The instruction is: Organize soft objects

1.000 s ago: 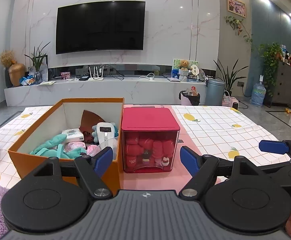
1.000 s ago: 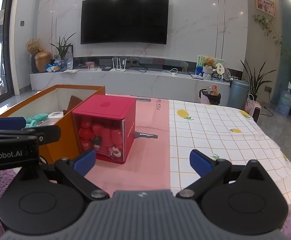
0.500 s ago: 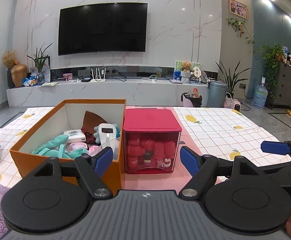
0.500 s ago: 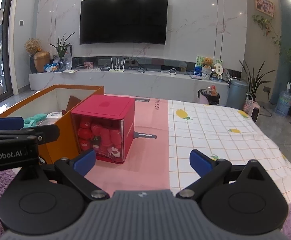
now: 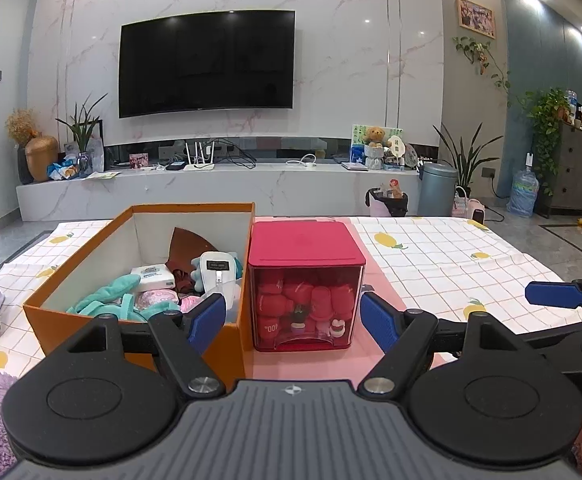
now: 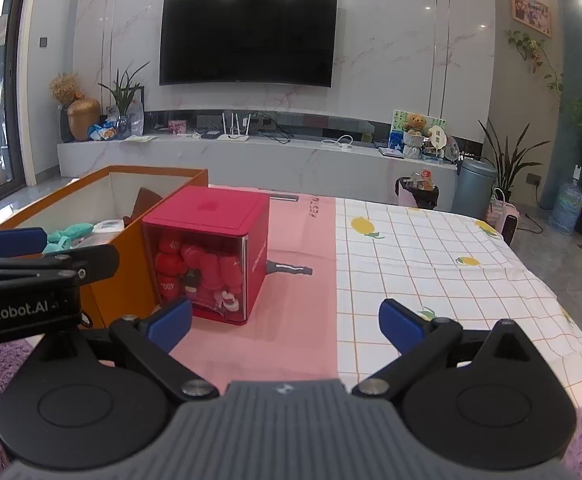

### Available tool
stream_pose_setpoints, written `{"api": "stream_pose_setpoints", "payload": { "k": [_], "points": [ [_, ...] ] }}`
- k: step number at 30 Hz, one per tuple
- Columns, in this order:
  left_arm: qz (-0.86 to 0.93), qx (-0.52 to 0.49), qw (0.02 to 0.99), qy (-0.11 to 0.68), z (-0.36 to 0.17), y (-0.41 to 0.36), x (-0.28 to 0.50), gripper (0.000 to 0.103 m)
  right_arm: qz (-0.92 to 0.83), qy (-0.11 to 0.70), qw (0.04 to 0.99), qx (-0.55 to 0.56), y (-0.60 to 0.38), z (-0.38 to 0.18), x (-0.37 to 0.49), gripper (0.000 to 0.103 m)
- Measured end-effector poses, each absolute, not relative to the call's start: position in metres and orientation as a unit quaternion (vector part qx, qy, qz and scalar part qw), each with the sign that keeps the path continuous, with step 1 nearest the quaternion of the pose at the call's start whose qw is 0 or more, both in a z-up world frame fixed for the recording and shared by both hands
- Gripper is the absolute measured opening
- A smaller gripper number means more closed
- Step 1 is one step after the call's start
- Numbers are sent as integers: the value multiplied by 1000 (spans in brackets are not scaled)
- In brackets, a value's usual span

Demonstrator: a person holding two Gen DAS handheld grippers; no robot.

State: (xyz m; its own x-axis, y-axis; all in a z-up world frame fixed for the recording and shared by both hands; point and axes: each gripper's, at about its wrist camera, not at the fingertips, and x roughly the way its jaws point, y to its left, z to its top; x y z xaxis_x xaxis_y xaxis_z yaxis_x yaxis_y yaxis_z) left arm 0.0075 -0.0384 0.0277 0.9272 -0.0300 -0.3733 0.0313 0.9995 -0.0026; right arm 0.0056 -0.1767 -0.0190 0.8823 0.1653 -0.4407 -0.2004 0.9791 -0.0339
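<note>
Straight ahead of the left gripper (image 5: 293,316), whose blue-tipped jaws stand wide apart and hold nothing, sits the red-lidded clear plastic cube box (image 5: 306,286) packed with red soft toys. Just beyond the left jaw, touching or nearly touching that cube, stands the open orange cardboard box (image 5: 139,276), holding a teal plush toy (image 5: 109,294), a small white packet (image 5: 152,278) and a white labelled pouch (image 5: 218,276).

The right gripper (image 6: 287,320) hovers with its jaws likewise spread and empty; the cube lies beyond its left jaw, and the pink mat (image 6: 291,300) on the lemon-print checked tablecloth (image 6: 423,264) shows between its jaws.

Risks, as I judge them:
- The cube looks about as wide as the left jaws' gap, so a slightly off-centre approach could shove it across the mat rather than straddle it.
- The left jaw must pass close to the cardboard wall; clipping it could push or tilt the orange box.
- Soft toys deform, so a shallow pinch on the teal plush may slip or drag neighbouring items out.
- Both grippers are close together; reaching for the same box could make them collide.
</note>
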Motion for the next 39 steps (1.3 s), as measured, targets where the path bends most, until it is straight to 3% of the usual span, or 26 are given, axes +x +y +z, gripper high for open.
{"api": "stream_pose_setpoints", "payload": {
  "k": [39],
  "points": [
    [-11, 14, 979, 204, 19, -39, 9, 90, 108, 240, 963, -56, -170, -25, 7, 96]
  ]
}}
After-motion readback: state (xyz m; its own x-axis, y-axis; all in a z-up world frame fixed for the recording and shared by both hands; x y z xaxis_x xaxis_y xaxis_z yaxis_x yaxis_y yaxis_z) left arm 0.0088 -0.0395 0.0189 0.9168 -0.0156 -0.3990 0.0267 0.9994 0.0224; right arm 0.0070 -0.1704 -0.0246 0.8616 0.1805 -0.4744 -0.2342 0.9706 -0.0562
